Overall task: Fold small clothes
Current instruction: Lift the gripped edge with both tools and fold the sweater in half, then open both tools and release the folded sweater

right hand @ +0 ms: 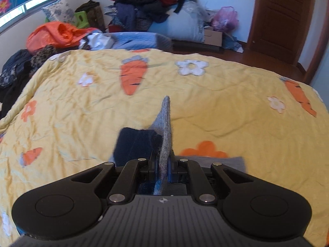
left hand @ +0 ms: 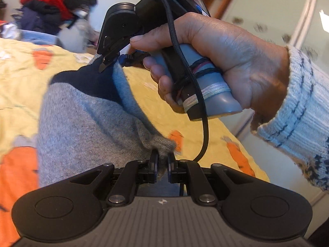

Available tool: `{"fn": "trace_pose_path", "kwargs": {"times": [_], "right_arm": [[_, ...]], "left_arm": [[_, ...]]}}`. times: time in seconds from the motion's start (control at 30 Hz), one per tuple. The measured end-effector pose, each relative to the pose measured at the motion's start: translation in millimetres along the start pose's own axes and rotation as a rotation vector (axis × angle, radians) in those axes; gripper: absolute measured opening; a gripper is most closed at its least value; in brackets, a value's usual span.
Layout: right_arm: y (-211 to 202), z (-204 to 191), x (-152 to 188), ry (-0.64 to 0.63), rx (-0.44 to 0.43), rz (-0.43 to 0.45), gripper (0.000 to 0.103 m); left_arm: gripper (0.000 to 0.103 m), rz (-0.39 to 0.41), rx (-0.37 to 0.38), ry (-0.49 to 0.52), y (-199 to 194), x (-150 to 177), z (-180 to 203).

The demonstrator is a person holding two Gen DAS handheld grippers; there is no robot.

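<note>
The grey sock (left hand: 86,123) with the navy patch is stretched out just above the yellow carrot-print quilt (right hand: 226,107), left gripper (left hand: 162,160) clamped on one bunched end, right gripper (right hand: 163,162) pinching the other edge, person's hand (left hand: 216,61) squeezing its handle.

A: In the left wrist view, the heap of red and dark clothes (left hand: 49,6) at upper left is smeared; single garments can't be told apart.

B: The grey knitted garment with a navy band (left hand: 86,119) runs behind the gripper housing at the bottom, so its lower edge is hidden.

A: In the right wrist view, the brown wooden door (right hand: 281,18) is cut by the top edge.
</note>
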State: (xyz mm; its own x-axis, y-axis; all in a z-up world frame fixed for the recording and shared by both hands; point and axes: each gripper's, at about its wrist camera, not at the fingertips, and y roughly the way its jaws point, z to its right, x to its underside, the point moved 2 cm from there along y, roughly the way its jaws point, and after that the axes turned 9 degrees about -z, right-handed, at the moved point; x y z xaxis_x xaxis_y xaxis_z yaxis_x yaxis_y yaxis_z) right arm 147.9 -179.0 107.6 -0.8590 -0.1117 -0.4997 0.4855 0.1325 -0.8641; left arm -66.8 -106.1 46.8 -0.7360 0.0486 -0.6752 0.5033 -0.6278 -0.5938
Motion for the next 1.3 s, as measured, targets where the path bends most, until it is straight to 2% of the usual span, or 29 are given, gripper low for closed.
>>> {"fn": "trace_pose_path", "kwargs": {"times": [0.17, 0.3, 0.53, 0.7, 0.73, 0.77, 0.8, 0.83, 0.87, 0.93, 1.03, 1.1, 1.17, 1.2, 1.27, 1.3], "right_arm": [[17, 60, 16, 0.061, 0.009, -0.016, 0.014], [35, 84, 29, 0.092, 0.016, -0.029, 0.014], [55, 113, 48, 0.157, 0.007, -0.039, 0.014], [75, 124, 65, 0.165, 0.036, -0.059, 0.014], [77, 124, 67, 0.159, 0.046, -0.048, 0.020], [78, 125, 67, 0.158, 0.055, -0.036, 0.040], [78, 128, 67, 0.166, 0.070, -0.032, 0.049], [76, 131, 66, 0.168, 0.058, -0.033, 0.056], [70, 133, 66, 0.173, 0.037, -0.027, 0.052], [52, 136, 67, 0.168, 0.021, -0.003, 0.052], [20, 136, 78, 0.131, -0.050, 0.051, 0.052], [5, 134, 88, 0.110, -0.093, 0.071, 0.053], [-8, 129, 100, 0.100, -0.161, 0.100, 0.053], [-10, 126, 104, 0.090, -0.195, 0.112, 0.053], [-12, 119, 102, 0.068, -0.233, 0.154, 0.051], [-9, 119, 97, 0.073, -0.245, 0.171, 0.052]], "left_arm": [[0.008, -0.073, -0.004, 0.041, 37, 1, 25], [0.008, -0.127, -0.022, 0.062, 57, 6, 32], [0.008, -0.204, -0.055, 0.080, 89, 16, 32], [0.008, -0.213, -0.064, 0.086, 95, 29, 24], [0.009, -0.218, -0.063, 0.086, 95, 28, 23], [0.014, -0.228, -0.060, 0.078, 92, 30, 24], [0.019, -0.240, -0.052, 0.060, 88, 30, 23], [0.042, -0.255, -0.034, 0.048, 82, 29, 22], [0.075, -0.260, -0.007, 0.044, 75, 26, 21], [0.099, -0.215, 0.019, 0.045, 46, 27, 19], [0.099, -0.117, 0.017, 0.029, 1, 24, 12], [0.100, -0.054, -0.036, -0.007, -13, 12, -3], [0.100, -0.042, -0.092, -0.036, -13, -4, -25], [0.100, -0.048, -0.084, -0.059, -10, -13, -36], [0.100, -0.033, 0.011, -0.098, 3, -30, -55], [0.100, -0.019, 0.029, -0.100, 12, -38, -62]]}}
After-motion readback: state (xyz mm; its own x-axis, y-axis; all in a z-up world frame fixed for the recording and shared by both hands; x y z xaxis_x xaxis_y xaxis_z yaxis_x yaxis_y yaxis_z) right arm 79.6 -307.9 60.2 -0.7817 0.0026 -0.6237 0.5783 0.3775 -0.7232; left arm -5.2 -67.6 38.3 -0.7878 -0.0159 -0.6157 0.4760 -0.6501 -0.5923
